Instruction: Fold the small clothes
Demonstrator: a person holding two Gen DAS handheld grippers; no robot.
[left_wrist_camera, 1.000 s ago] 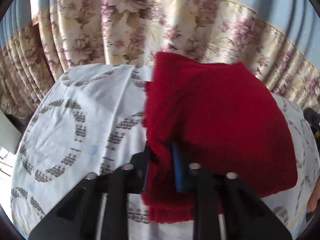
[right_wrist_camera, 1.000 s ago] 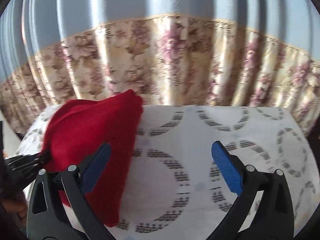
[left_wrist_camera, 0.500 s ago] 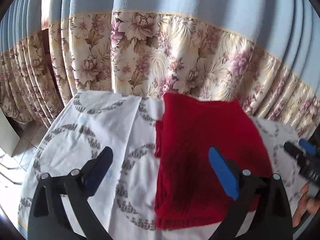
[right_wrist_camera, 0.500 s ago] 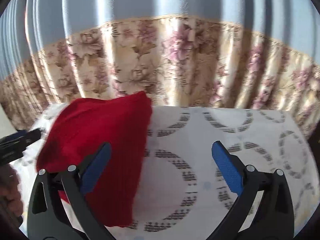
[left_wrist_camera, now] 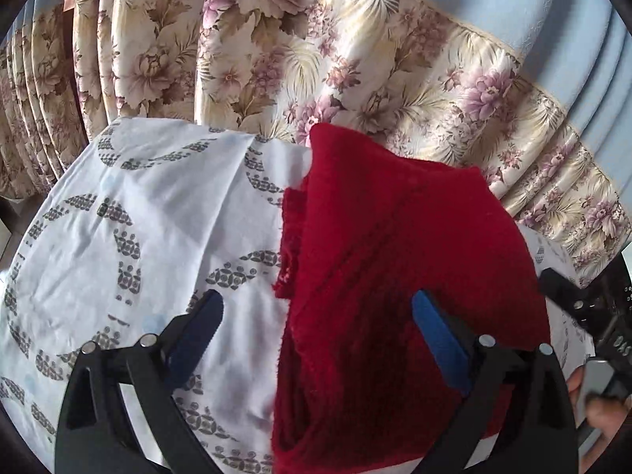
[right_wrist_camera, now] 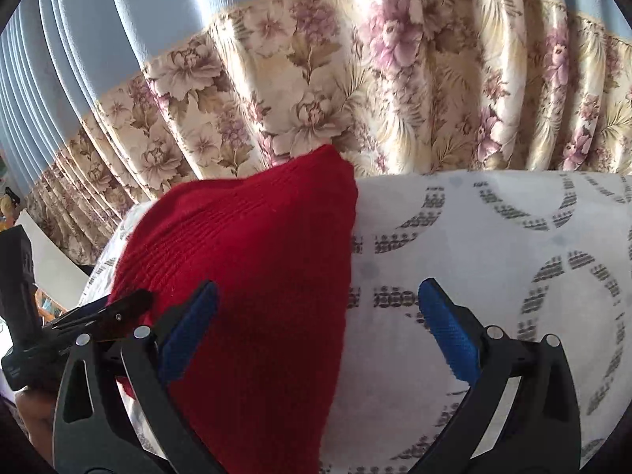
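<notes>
A folded red knit garment point(left_wrist_camera: 395, 268) lies flat on a table under a white cloth with grey ring prints point(left_wrist_camera: 138, 217). My left gripper point(left_wrist_camera: 316, 328) hangs open over the garment's left edge, one blue pad over the cloth, the other over the red knit, holding nothing. In the right wrist view the same red garment point(right_wrist_camera: 252, 276) fills the left half, and my right gripper point(right_wrist_camera: 316, 324) stands open above its right edge with nothing between the pads. The other gripper's black tips point(right_wrist_camera: 106, 312) show at the far left of that view.
A pleated curtain, blue above with a floral band point(left_wrist_camera: 335, 59), hangs close behind the table's far edge. The patterned cloth point(right_wrist_camera: 513, 256) stretches bare to the right of the garment. A hand point(left_wrist_camera: 596, 403) on the right tool shows at the left wrist view's right edge.
My left gripper, shut on the red garment a second ago, has opened and let it go, then drawn back a little. The garment now lies flat. My right gripper stayed open and moved closer.
</notes>
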